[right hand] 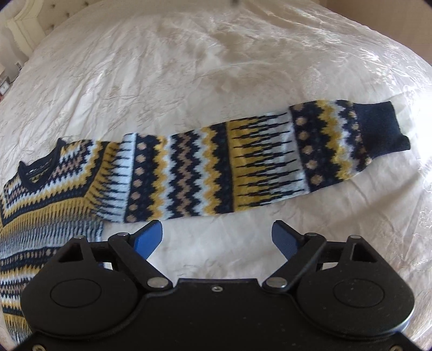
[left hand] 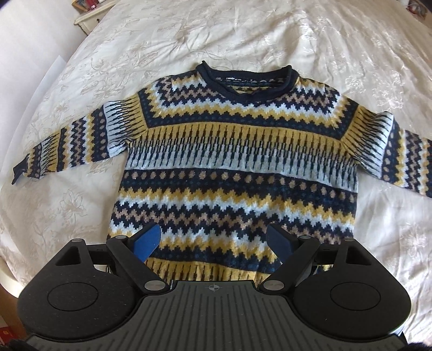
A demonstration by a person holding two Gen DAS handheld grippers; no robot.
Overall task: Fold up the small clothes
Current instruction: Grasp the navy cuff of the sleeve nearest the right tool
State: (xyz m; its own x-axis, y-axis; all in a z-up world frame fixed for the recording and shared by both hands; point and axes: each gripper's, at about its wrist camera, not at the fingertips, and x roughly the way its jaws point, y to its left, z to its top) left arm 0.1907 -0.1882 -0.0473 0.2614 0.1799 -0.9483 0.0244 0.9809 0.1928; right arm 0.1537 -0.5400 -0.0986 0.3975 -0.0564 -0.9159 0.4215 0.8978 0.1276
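Note:
A small knitted sweater (left hand: 232,162) in navy, yellow, white and tan zigzag bands lies flat and face up on the bed, neck away from me, both sleeves spread out. My left gripper (left hand: 213,237) is open and empty, hovering over the sweater's bottom hem. In the right wrist view the sweater's right sleeve (right hand: 243,159) stretches out to the right, ending in a navy cuff (right hand: 380,129). My right gripper (right hand: 217,237) is open and empty, just in front of that sleeve, above the bedcover.
The sweater rests on a cream embroidered bedcover (left hand: 189,32) that fills both views. A white bedside cabinet (left hand: 89,16) stands beyond the bed's far left corner. A tufted headboard (right hand: 24,24) shows at the upper left of the right wrist view.

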